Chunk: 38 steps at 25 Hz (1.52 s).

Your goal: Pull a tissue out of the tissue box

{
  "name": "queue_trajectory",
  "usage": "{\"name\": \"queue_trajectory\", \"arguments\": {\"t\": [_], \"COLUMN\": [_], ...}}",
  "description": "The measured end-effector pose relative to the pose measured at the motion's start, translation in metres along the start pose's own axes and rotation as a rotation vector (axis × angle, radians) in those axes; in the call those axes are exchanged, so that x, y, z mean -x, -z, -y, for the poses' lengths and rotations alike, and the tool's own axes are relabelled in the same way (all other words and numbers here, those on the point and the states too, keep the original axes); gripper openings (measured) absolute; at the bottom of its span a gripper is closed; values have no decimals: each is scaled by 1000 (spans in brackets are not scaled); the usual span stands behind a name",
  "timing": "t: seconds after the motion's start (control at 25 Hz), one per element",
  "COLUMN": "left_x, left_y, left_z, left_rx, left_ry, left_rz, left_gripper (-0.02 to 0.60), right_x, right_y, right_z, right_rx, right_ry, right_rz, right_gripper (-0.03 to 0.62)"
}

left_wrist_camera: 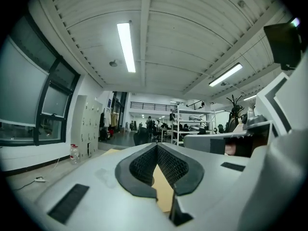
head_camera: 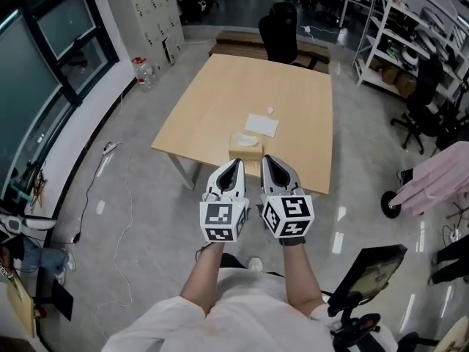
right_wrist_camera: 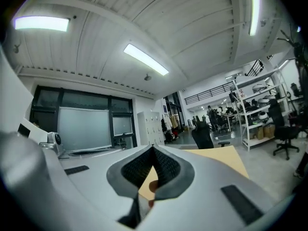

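Note:
A tan tissue box (head_camera: 245, 147) with white tissue showing at its top stands near the front edge of the wooden table (head_camera: 242, 86). A flat white sheet (head_camera: 261, 125) lies just behind it. I hold both grippers level and side by side in front of the table, short of the box. The left gripper (head_camera: 236, 162) is shut, its ribbed pads meeting at the tip (left_wrist_camera: 157, 145) with nothing between them. The right gripper (head_camera: 265, 158) is shut and empty too (right_wrist_camera: 153, 148). In the gripper views only the tabletop (right_wrist_camera: 216, 155) shows past the jaws; the box is hidden.
A black office chair (head_camera: 281, 35) stands at the table's far end. A water bottle (head_camera: 144, 72) sits on the floor by the left wall, with a cable (head_camera: 110, 149) nearby. White shelving (head_camera: 410, 28), another chair (head_camera: 421, 101) and a pink garment (head_camera: 440, 174) are at the right.

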State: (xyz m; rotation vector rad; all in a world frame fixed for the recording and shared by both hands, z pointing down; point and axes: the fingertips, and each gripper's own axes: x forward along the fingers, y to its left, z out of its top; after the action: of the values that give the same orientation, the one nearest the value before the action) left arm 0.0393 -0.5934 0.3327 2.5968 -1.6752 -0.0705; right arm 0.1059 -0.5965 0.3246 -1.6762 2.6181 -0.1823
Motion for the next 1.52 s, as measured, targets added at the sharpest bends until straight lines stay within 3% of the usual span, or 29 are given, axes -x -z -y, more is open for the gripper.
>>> {"name": "queue_trajectory", "arguments": {"t": [0.24,0.52,0.88,1.08,1.28,1.52], "left_x": [-50,-133,-202,-233,-274,-300], "left_y": [10,3,-10,10,37,76], "left_z": [-53,-101,-202,-243,-257,-275], "left_rx": [7,22,19,21,10,56], "left_ry": [-4,44,111,134,132,159], "left_rz": [-19,-9,24,-28,-81,-152], "left_gripper": [-6,-6,-6,-6,-6,-6], "right_x": [-65,-148,-264,-305,-338,-364], "right_y": [19,0,-4,17,33,92], "right_z": [-4,33,16,18,63,86], "right_rx": [-1,25,75,88,112,143], "right_ry": [-24,41,100,100,47,-30], "right_rz": [-29,-19,-5,-53,-82,-263], "right_gripper": [-6,-6,-6,-6,-6,-6]}}
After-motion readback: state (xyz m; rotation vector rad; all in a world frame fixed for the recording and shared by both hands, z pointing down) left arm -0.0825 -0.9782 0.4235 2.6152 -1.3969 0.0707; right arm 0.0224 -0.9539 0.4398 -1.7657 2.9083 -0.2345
